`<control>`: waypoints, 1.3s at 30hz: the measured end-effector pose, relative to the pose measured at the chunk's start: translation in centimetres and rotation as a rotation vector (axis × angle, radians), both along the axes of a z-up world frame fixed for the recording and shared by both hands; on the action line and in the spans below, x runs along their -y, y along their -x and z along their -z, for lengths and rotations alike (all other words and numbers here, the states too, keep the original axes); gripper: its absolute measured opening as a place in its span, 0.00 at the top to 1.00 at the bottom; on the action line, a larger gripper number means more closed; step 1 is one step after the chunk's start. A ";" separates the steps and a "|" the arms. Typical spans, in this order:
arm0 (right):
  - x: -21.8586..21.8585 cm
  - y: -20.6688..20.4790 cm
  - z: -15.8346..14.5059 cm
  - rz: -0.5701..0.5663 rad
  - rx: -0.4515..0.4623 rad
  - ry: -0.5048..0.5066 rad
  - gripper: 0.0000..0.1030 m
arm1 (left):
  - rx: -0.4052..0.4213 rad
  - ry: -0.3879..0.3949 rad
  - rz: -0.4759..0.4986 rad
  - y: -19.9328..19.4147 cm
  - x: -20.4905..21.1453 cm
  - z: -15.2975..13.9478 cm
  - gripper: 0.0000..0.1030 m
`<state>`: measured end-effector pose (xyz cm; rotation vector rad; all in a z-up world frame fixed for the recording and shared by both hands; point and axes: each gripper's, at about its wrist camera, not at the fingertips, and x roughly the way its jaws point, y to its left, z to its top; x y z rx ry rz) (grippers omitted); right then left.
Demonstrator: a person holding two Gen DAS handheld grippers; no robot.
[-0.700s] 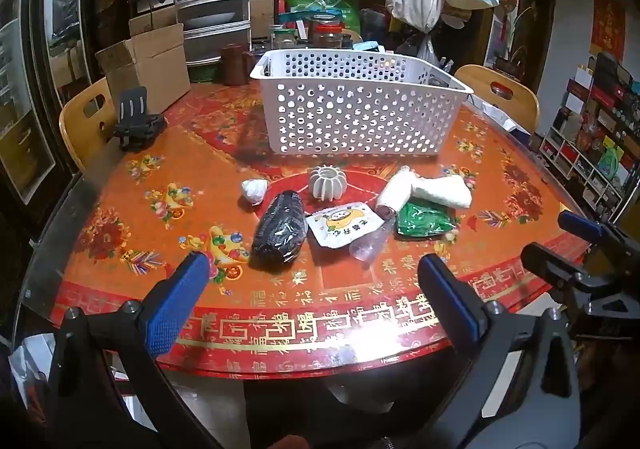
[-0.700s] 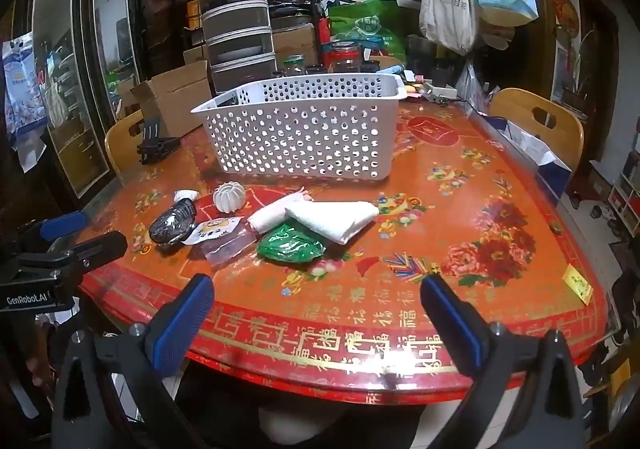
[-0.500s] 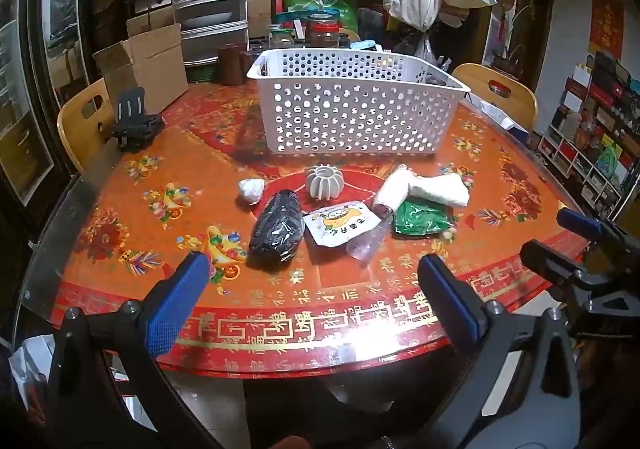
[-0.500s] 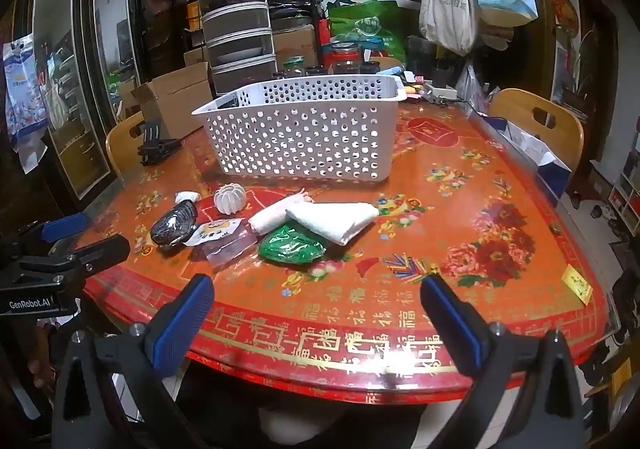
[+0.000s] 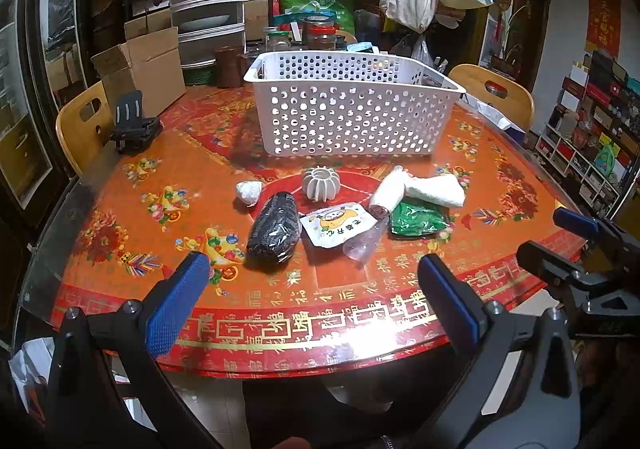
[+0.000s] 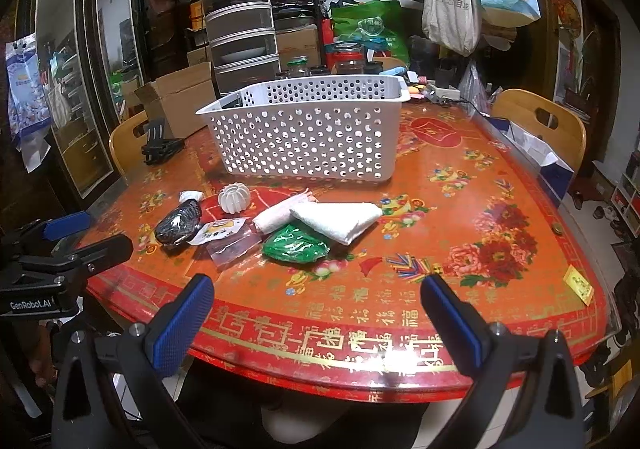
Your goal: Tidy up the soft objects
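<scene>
Left wrist view, left to right. My left gripper (image 5: 312,281) fills the lower frame, its blue-padded fingers (image 5: 178,303) spread wide and grasping nothing, above the near edge of the round red-and-orange patterned worktop (image 5: 168,177). At mid frame the soft objects lie in a loose row: a small white crumpled wad (image 5: 248,192); just right of it and nearer, a black shiny plastic-wrapped bundle (image 5: 274,229); above these, a white ribbed pumpkin-shaped piece (image 5: 321,184); a white printed sachet with a yellow cartoon (image 5: 338,223), which touches the bundle's right side; a clear plastic bag (image 5: 362,241) partly under the sachet; a rolled white towel (image 5: 387,192); a folded white cloth (image 5: 435,190) lying across the roll; and a green crinkled packet (image 5: 418,218) below the cloth. The white perforated plastic basket (image 5: 352,117) stands behind them at upper centre. My right gripper (image 5: 560,233) enters at the right edge.

Right wrist view. My right gripper (image 6: 318,301) is likewise released, with its fingers wide apart, in the lower frame. The same objects sit at centre left, the basket above them.
</scene>
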<state>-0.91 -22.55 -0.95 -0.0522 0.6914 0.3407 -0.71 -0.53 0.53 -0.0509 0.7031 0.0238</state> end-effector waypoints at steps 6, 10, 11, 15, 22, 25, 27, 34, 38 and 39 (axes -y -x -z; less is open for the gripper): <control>0.0 0.0 0.0 0.001 0.000 0.001 0.00 | 0.000 0.002 0.001 0.0 0.0 0.0 0.00; -0.1 0.1 -0.1 0.001 -0.002 0.002 0.00 | 0.000 0.003 0.002 0.0 0.0 0.0 0.00; -0.1 0.0 -0.1 0.001 -0.002 0.002 0.00 | 0.000 0.003 0.002 0.0 0.0 0.0 0.00; 0.0 0.0 0.0 -0.006 -0.006 0.002 0.00 | 0.001 0.003 0.002 0.0 0.0 0.0 0.00; 0.1 -0.1 0.2 -0.010 -0.009 0.001 0.00 | 0.000 0.003 0.001 0.1 0.0 -0.1 0.00; 0.1 -0.1 0.2 -0.009 -0.009 0.001 0.00 | 0.000 0.004 0.002 0.1 0.0 -0.1 0.00; 0.0 -0.1 0.2 -0.010 -0.009 0.001 0.00 | 0.000 0.003 0.004 0.1 -0.1 -0.1 0.00; 0.0 -0.1 0.2 -0.009 -0.009 0.000 0.00 | 0.000 0.004 0.005 0.1 0.0 -0.1 0.00; 0.1 -0.1 0.2 -0.009 -0.009 0.000 0.00 | -0.001 0.004 0.005 0.1 0.0 -0.1 0.00; 0.1 -0.1 0.2 -0.010 -0.009 0.000 0.00 | -0.002 0.004 0.005 0.1 0.0 -0.1 0.00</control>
